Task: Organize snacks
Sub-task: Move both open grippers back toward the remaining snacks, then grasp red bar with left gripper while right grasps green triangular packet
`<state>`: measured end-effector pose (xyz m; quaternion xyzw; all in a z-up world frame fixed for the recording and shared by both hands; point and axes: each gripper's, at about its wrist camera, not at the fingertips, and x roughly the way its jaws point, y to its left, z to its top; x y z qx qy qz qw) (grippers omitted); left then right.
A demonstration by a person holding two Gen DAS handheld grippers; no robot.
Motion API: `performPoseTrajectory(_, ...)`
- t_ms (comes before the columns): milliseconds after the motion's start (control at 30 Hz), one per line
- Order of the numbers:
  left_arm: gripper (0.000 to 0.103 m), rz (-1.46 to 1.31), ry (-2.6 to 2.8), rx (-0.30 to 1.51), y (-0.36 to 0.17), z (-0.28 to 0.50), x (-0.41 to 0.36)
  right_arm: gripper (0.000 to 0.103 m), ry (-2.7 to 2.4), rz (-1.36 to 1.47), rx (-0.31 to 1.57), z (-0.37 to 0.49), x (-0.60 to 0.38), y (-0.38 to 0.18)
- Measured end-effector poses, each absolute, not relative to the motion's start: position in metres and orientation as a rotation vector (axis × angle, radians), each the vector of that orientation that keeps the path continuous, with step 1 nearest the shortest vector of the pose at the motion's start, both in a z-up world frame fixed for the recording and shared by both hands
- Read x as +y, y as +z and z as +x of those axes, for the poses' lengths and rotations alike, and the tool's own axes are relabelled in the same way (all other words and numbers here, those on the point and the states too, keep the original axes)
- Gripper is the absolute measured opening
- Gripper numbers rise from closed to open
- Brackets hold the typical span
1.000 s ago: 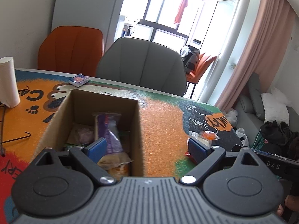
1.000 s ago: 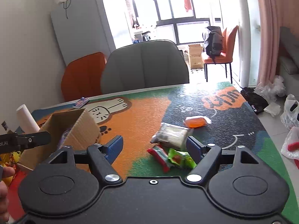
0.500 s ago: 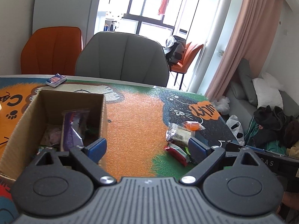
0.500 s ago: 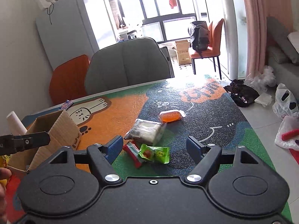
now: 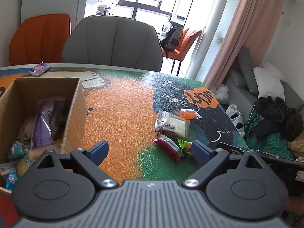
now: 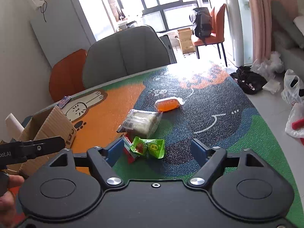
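Snacks stood partly sorted. Box [image 5: 73,114] at the near left of the surface [image 5: 121,114] already held several: a purple packet [image 5: 43,123] upright against the right wall, small blue-and-white packs [image 5: 11,163] in the near corner, others beneath, hard to make out.

Four were left loose in a cluster on the right: orange pack [image 6: 167,104] farthest, clear barcode pack [image 6: 140,122] nearer and just left of it, then red bar [image 6: 129,152] and green packet [image 6: 148,147] nearest, the green overlapping the red. One small blue pack [image 5: 39,68] lay alone at the far left edge, past the box.

Left tongs [image 5: 150,152] were wide open and empty, over bare surface between box and cluster. Right tongs [image 6: 155,152] had just been opening, also empty; green packet and red bar lay in the gap, pads not touching either.

Judgement: past halfway; five pieces to go, green packet the likely next pick.
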<state>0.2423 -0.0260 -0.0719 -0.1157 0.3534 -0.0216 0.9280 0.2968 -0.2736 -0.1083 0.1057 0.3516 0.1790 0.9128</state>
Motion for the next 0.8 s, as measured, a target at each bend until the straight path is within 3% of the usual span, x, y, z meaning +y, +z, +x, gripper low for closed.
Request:
performPoseTrajectory(367,0.089,-0.241,-0.026,0.738,-0.090,0.264,-0.033,0.082,0.398,0.223,0.771,0.319,-0.265,-0.129)
performPoseTrajectory(567,0.073,-0.248,-0.030,0.769,-0.102,0.280,-0.034,0.072,0.428,0.199,0.798,0.332,-0.252,-0.138)
performPoseTrajectory(667,0.066,-0.251,-0.026,0.788,-0.109,0.286,-0.033,0.057,0.432,0.185,0.813,0.338,-0.247,-0.145)
performPoseTrajectory(800,0.064,-0.251,-0.025,0.808,-0.117,0.294,-0.034,0.036,0.442,0.180,0.824,0.341,-0.247,-0.151)
